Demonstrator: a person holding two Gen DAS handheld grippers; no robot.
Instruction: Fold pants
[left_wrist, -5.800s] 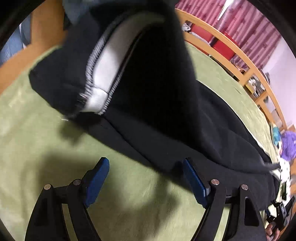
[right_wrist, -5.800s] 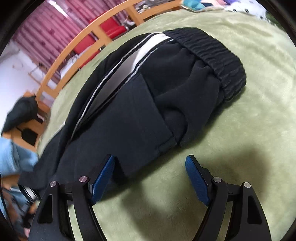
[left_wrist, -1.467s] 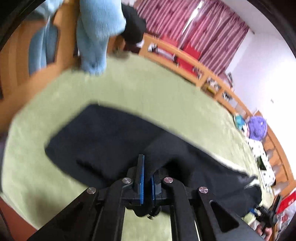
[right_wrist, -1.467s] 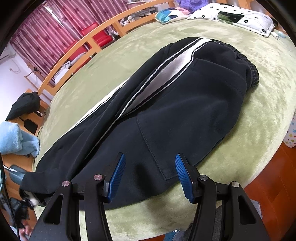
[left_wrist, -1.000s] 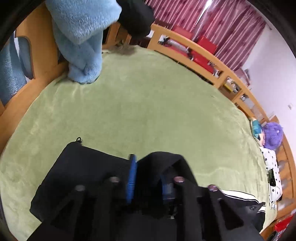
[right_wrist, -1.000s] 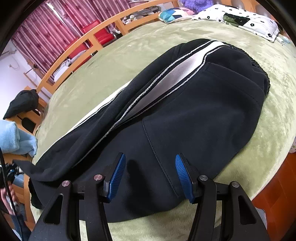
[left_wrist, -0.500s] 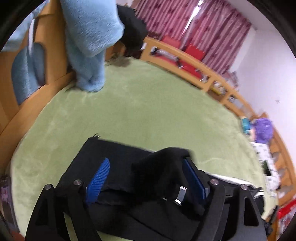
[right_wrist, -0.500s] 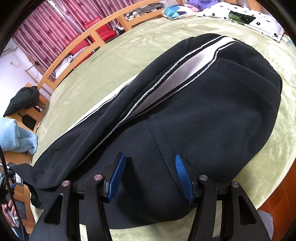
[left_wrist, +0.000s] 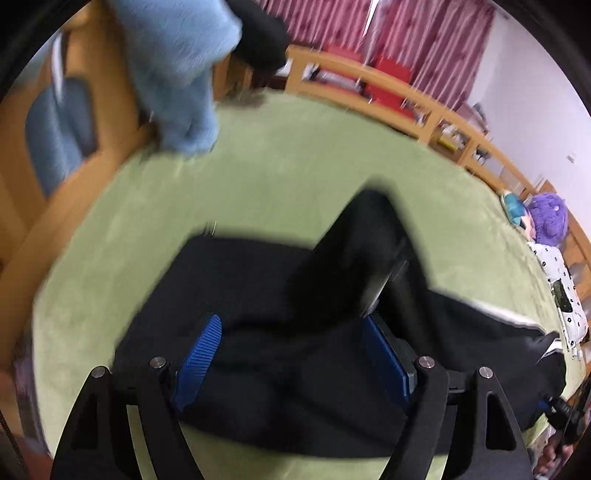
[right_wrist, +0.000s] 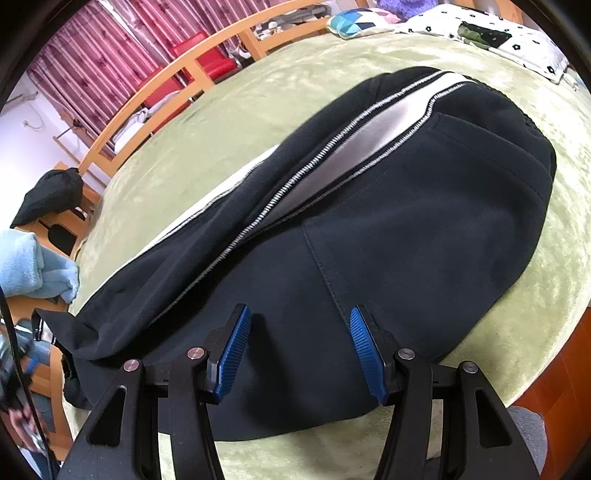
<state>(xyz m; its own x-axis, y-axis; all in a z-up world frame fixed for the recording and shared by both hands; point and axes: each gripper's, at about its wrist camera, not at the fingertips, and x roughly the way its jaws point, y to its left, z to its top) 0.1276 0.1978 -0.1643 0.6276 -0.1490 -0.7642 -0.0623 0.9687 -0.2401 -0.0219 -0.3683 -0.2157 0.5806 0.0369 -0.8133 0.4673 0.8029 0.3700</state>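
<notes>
Black pants (right_wrist: 406, 229) with a white side stripe (right_wrist: 376, 129) lie stretched across a green blanket (right_wrist: 229, 122). My right gripper (right_wrist: 299, 354) is open and empty, low over the seat part near the bed's front edge. In the left wrist view the leg end of the pants (left_wrist: 258, 295) lies on the blanket, with a raised fold of black cloth (left_wrist: 365, 251) standing up beside the right finger. My left gripper (left_wrist: 291, 365) is open over this cloth; the view is blurred.
A light blue towel (left_wrist: 177, 74) hangs over the wooden bed frame (left_wrist: 369, 74). A black garment (right_wrist: 51, 195) lies at the far corner. A purple plush (left_wrist: 546, 218) and a spotted white pillow (right_wrist: 480, 40) sit at the bed's other end. Red curtains are behind.
My left gripper was shut on the pant leg, lifted it toward the waist side, then opened and let go. My right gripper has crept forward over the seat, still open.
</notes>
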